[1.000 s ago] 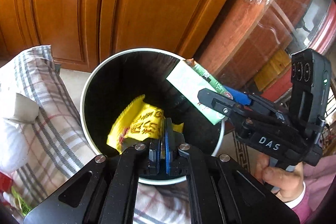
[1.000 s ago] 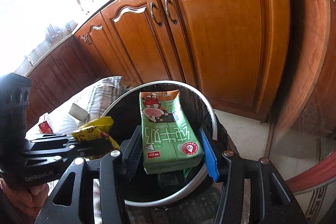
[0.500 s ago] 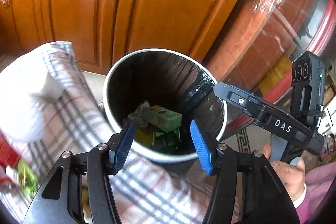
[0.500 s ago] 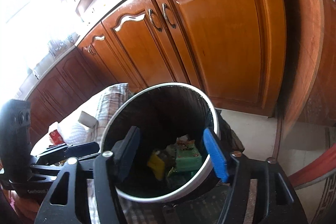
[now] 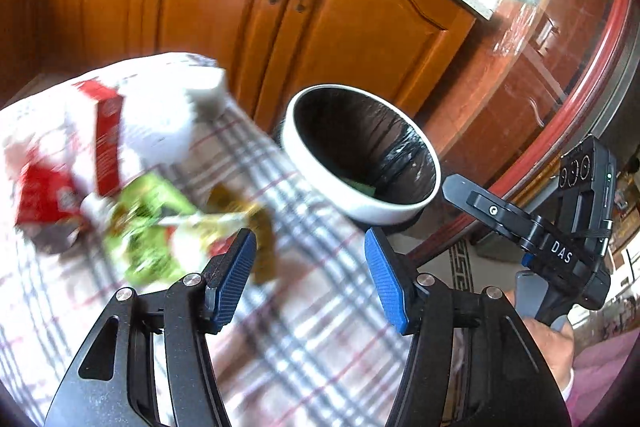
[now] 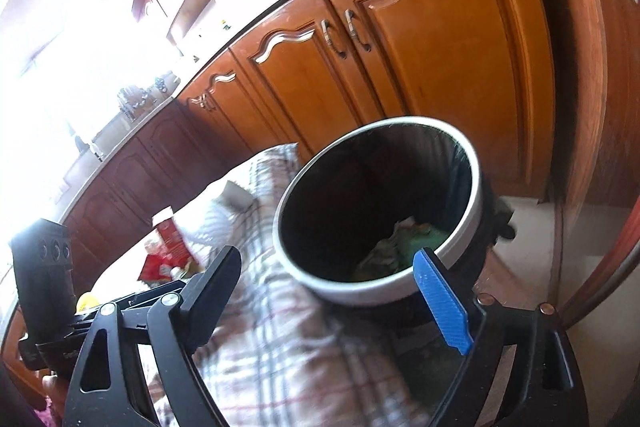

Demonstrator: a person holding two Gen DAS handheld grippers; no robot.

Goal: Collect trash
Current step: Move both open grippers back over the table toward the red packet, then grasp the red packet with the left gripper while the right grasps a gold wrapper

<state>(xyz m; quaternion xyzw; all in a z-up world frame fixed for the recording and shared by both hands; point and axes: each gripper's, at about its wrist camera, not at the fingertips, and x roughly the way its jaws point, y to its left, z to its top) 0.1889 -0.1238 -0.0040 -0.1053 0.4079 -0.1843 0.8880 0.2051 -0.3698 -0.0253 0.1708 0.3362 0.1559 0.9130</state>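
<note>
Beside the checked bench cloth (image 5: 304,307) stands the trash bin (image 5: 384,211) — white-rimmed, black-lined, with green and pale scraps (image 6: 400,247) lying at its bottom. On the cloth wait more litter: a green wrapper (image 5: 148,227), a red carton (image 5: 108,143) and white crumpled paper (image 5: 168,111), all too blurred to read. The left hand-held gripper (image 5: 310,279) hangs over the cloth, jaws apart and empty; the right hand-held gripper (image 6: 340,291) is spreading wider — nothing between its pads, the bin just beyond.
</note>
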